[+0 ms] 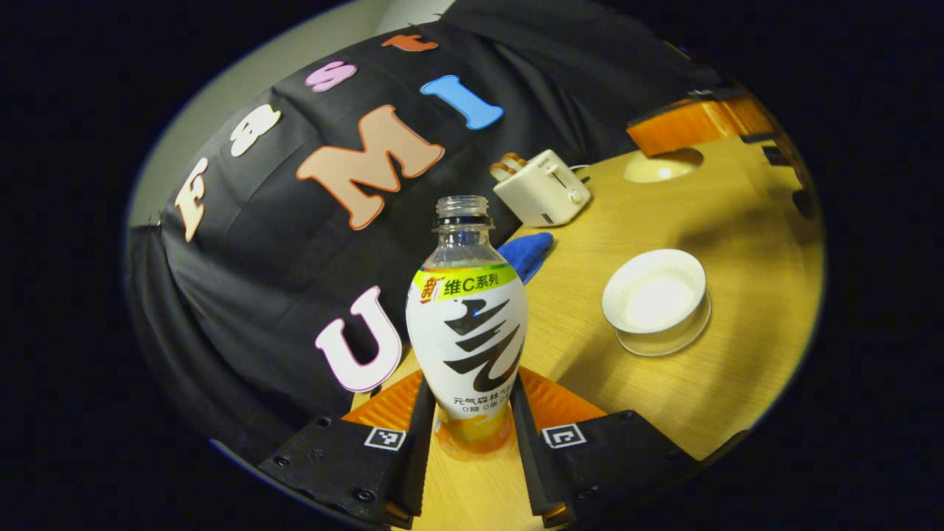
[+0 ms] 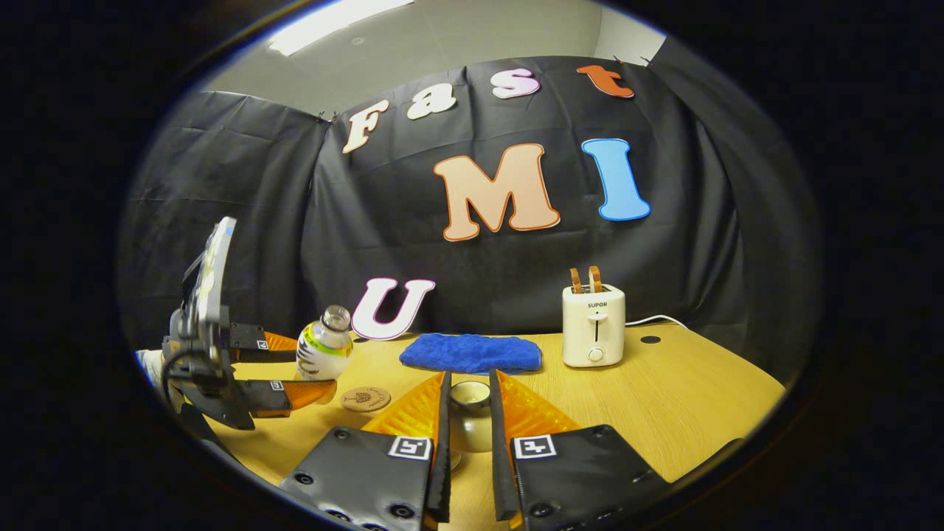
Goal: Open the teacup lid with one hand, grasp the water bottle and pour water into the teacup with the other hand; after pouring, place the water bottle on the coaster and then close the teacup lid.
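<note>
– Left gripper view, nearest first: our left gripper (image 1: 472,383) has its fingers closed on the lower body of the bottle (image 1: 467,332), one on each side. What do we make of its axis?

– It stands along the middle of the view, crossways to the fingers, neck up and uncapped. There is orange drink in its base. Whether the base rests on the table (image 1: 737,383) we cannot tell.

– And the teacup (image 1: 655,299)?

– Right of the bottle and a little beyond it, apart from it, white, open on top, sitting on its saucer (image 1: 667,343). So we judge the pour means carrying the bottle rightward and tipping its mouth that way.

– Farther out?

– Past the bottle, a blue cloth (image 1: 527,254), then a toaster (image 1: 543,188) by the black wall.

– Right gripper view now.

– Our right gripper (image 2: 470,377) is narrow, both fingers pressing a small pale piece we take for the lid (image 2: 470,413). So the lid is off and held clear.

– Where is the bottle from there?

– Left and farther away, in the left gripper, and it leans a little, neck towards the right. Just right of the bottle, nearer us, lies the round coaster (image 2: 366,399) with nothing on it. The blue cloth is right of the bottle, the toaster farther right again.

– Which hand is nearer the job?

– The left; it has the bottle, and the cup is on its right side. We would say pouring is the step in hand, coaster and lid after.
</note>
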